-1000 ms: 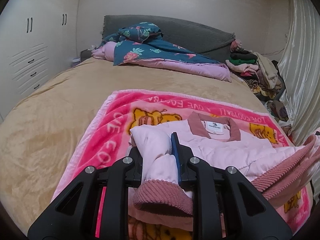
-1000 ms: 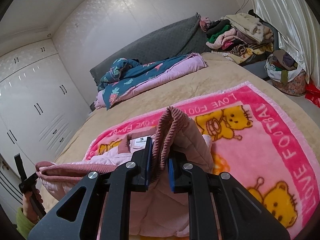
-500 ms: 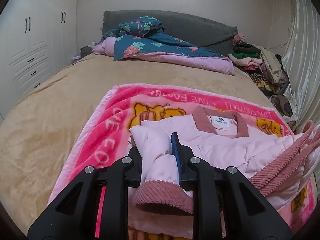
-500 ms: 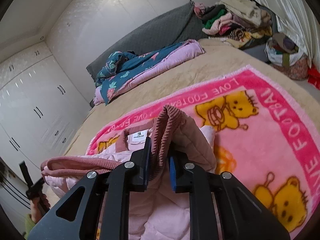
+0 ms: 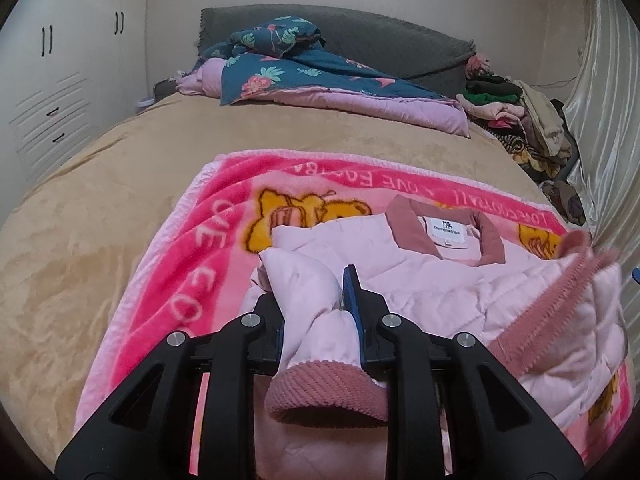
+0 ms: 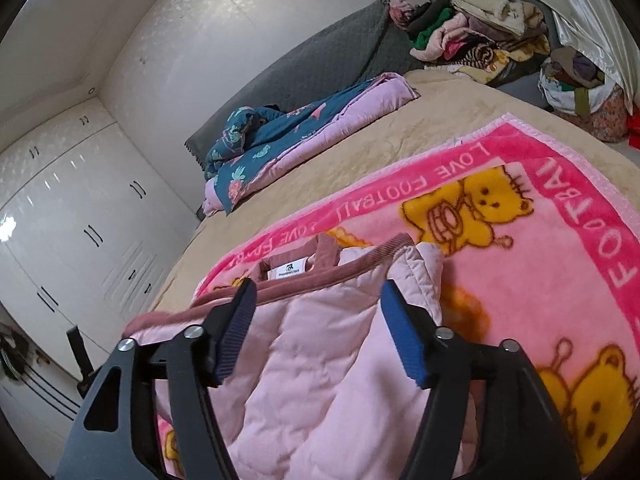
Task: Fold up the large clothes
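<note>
Bed [image 5: 120,200], jacket [image 6: 320,360] under gripper [image 6: 316,320]

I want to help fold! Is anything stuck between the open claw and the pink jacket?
No. The right claw, just opened, hangs right over the pink jacket; only air lies between.

The left hand-held gripper [image 5: 310,300] points downward, its jaws clamped on a pink jacket sleeve [image 5: 308,304]. The right hand-held gripper [image 6: 316,330] has just been opening; its jaws stand wide, pads off the fabric.
</note>
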`<state>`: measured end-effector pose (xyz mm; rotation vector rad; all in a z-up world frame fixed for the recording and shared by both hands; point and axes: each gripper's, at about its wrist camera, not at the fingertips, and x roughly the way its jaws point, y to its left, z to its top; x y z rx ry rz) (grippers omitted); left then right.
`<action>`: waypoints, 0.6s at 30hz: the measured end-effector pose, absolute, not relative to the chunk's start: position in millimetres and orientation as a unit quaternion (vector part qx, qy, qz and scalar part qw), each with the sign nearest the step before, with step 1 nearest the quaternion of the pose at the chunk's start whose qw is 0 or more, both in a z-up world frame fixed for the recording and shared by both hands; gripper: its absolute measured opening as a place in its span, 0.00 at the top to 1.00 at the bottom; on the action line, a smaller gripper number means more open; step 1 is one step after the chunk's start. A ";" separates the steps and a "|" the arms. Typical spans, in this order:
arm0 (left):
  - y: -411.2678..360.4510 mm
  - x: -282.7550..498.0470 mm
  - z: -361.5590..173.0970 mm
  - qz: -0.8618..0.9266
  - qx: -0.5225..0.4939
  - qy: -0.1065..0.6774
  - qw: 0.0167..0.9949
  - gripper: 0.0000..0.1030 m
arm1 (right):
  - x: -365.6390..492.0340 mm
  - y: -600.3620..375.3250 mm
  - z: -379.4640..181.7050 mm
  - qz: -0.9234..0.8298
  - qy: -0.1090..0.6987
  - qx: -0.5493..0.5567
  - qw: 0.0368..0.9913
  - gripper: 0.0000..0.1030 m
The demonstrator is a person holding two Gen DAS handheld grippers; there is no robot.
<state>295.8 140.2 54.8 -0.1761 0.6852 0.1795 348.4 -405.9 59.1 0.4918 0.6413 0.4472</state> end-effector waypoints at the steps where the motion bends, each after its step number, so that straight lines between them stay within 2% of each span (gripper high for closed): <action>1: 140.1 297.2 53.1 0.087 -0.087 0.336 0.934 0.84 | 345.6 -405.1 57.2 0.213 0.307 0.230 0.898 0.31; 5: 142.3 301.7 47.4 0.084 -0.093 0.335 0.934 0.82 | 333.9 -400.8 37.6 0.189 0.316 0.183 0.911 0.25; 7: 142.9 301.4 45.6 0.080 -0.099 0.334 0.934 0.76 | 330.3 -397.6 26.0 0.177 0.327 0.161 0.914 0.24; 8: 143.6 300.5 45.5 0.075 -0.105 0.331 0.935 0.68 | 327.7 -395.7 18.1 0.172 0.334 0.149 0.915 0.23; 9: 143.8 299.2 46.4 0.069 -0.113 0.328 0.935 0.54 | 326.1 -394.4 12.1 0.167 0.339 0.141 0.915 0.23; 11: 141.9 297.3 49.8 0.060 -0.119 0.323 0.937 0.41 | 321.6 -392.0 0.3 0.158 0.351 0.128 0.914 0.22; 13: 137.3 295.3 54.3 0.058 -0.113 0.316 0.940 0.35 | 315.4 -389.9 -3.4 0.154 0.348 0.117 0.917 0.21; 17: 128.9 283.3 69.2 0.062 -0.100 0.288 0.950 0.14 | 297.1 -387.2 -5.8 0.150 0.335 0.100 0.925 0.17; 18: 127.5 280.2 73.0 0.064 -0.096 0.280 0.953 0.12 | 292.3 -387.3 -5.5 0.150 0.331 0.096 0.927 0.16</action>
